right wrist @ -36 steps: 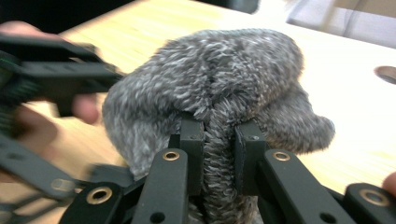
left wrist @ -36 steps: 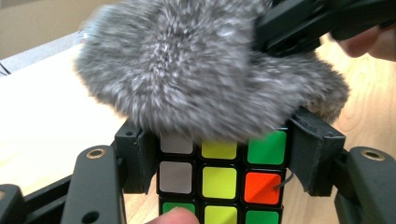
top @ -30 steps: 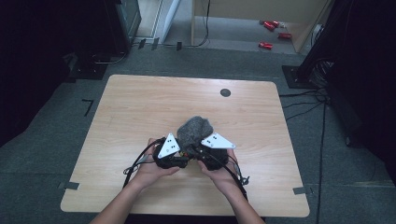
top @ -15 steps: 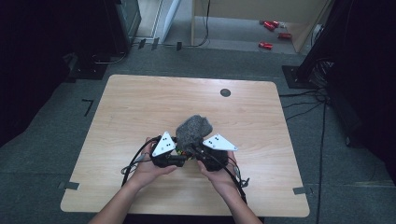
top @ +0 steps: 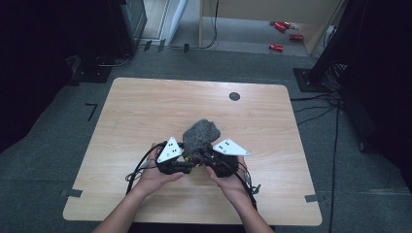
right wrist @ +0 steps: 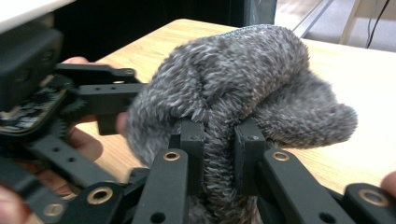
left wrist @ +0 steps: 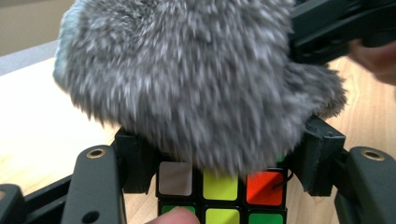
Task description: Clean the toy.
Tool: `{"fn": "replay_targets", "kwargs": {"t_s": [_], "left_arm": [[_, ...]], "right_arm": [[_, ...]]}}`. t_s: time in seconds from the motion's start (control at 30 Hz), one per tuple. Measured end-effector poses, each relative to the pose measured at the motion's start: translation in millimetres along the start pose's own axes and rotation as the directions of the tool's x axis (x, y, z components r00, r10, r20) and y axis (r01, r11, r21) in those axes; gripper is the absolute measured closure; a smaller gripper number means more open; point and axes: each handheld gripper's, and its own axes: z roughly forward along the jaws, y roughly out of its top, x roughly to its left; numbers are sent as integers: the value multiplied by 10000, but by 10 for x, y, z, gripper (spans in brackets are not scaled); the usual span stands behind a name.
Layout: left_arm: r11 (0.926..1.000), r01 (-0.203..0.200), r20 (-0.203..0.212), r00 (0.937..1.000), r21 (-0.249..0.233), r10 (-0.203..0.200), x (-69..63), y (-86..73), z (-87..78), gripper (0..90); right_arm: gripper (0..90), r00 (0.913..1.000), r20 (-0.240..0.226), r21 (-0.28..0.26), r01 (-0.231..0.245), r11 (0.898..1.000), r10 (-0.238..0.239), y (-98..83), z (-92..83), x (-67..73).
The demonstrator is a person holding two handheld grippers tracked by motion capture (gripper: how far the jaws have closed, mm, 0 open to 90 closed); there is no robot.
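A Rubik's cube [left wrist: 219, 192] with white, yellow, orange and green stickers sits between the jaws of my left gripper [left wrist: 219, 161], which is shut on its sides. A grey furry cloth [left wrist: 196, 84] drapes over the cube's top and hides most of it. My right gripper [right wrist: 219, 156] is shut on a fold of that furry cloth [right wrist: 243, 79], right beside the left gripper [right wrist: 105, 100]. In the high view both grippers, left [top: 187, 159] and right [top: 208, 156], meet under the cloth [top: 201, 133] near the table's front middle. A fingertip [left wrist: 175, 215] touches the cube's lower face.
The wooden table [top: 145, 107] has a round dark grommet [top: 234, 96] at the back right. Cables [top: 138, 170] trail from the grippers toward the front edge. Red objects [top: 282, 34] lie on the floor beyond the table, with dark equipment at both sides.
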Motion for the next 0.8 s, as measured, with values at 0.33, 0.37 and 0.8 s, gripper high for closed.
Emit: {"fn": "replay_targets", "kwargs": {"t_s": [0.33,0.37,0.8], "left_arm": [[10000,-34,226,9997,-59,36,32,-7,-31,357],[9999,-27,257,9997,-108,30,28,-4,-33,357],[9989,-194,297,9993,-432,207,30,10,-86,357]], "right_arm": [[785,9998,9,133,-204,9997,204,20,-19,12],[785,9999,-32,101,-128,9999,129,29,-26,50],[784,9997,245,-5,-57,10000,57,37,-38,0]]}}
